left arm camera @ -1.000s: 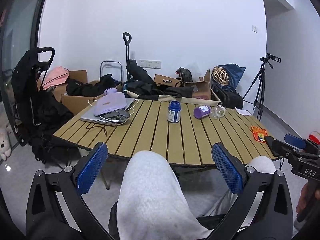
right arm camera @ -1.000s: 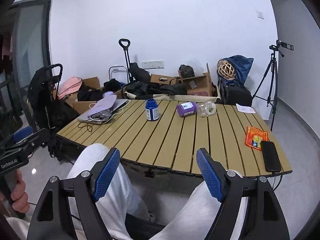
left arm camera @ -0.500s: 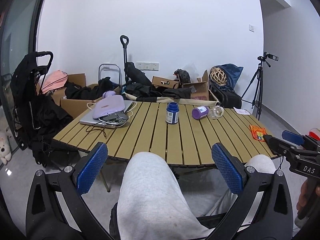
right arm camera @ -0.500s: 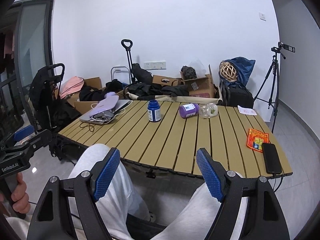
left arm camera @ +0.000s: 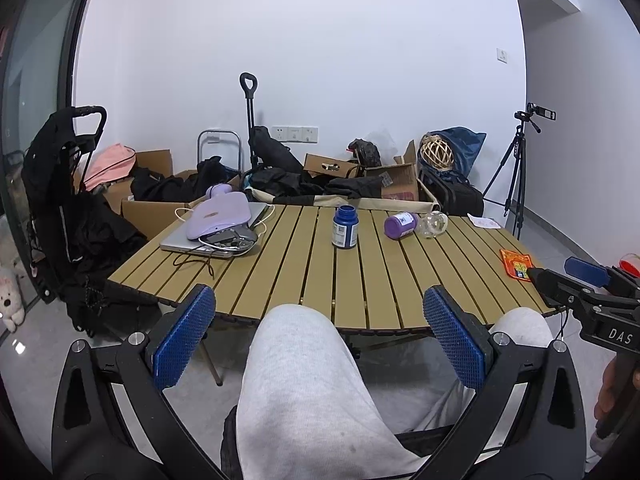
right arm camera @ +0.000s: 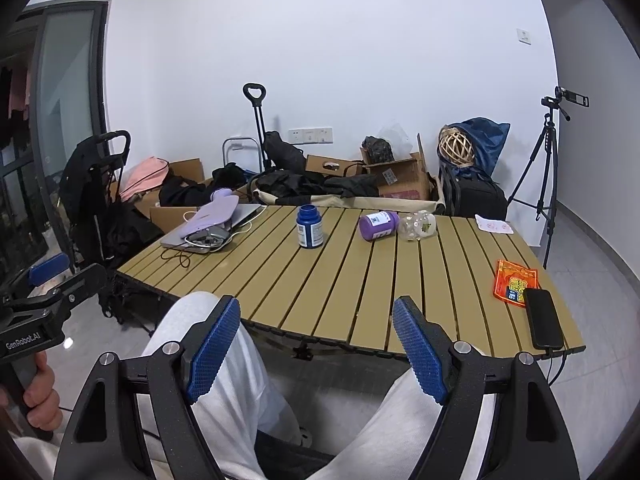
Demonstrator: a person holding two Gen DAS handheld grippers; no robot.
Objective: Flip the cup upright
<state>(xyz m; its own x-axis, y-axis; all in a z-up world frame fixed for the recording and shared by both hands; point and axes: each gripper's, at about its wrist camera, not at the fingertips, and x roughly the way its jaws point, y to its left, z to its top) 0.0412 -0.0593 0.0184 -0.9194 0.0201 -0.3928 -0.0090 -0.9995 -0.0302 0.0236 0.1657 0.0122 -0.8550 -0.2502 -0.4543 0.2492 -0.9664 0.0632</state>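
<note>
A clear glass cup (left arm camera: 431,224) lies on its side at the far right of the slatted wooden table (left arm camera: 360,276); it also shows in the right wrist view (right arm camera: 417,225). A purple bottle (left arm camera: 401,225) (right arm camera: 378,225) lies on its side right beside it. My left gripper (left arm camera: 320,334) is open and empty, held over the person's lap short of the table's front edge. My right gripper (right arm camera: 316,348) is open and empty, also short of the front edge.
A blue bottle (left arm camera: 345,227) stands upright mid-table. A laptop with a lilac pouch and cables (left arm camera: 218,226) lies at the left. An orange packet (right arm camera: 514,286) and a black phone (right arm camera: 543,324) lie at the right edge. Boxes, bags and a tripod (right arm camera: 548,168) stand behind.
Both grippers have tilted and risen slightly, so the table sits a little lower in both views. Nothing on the table moved.
</note>
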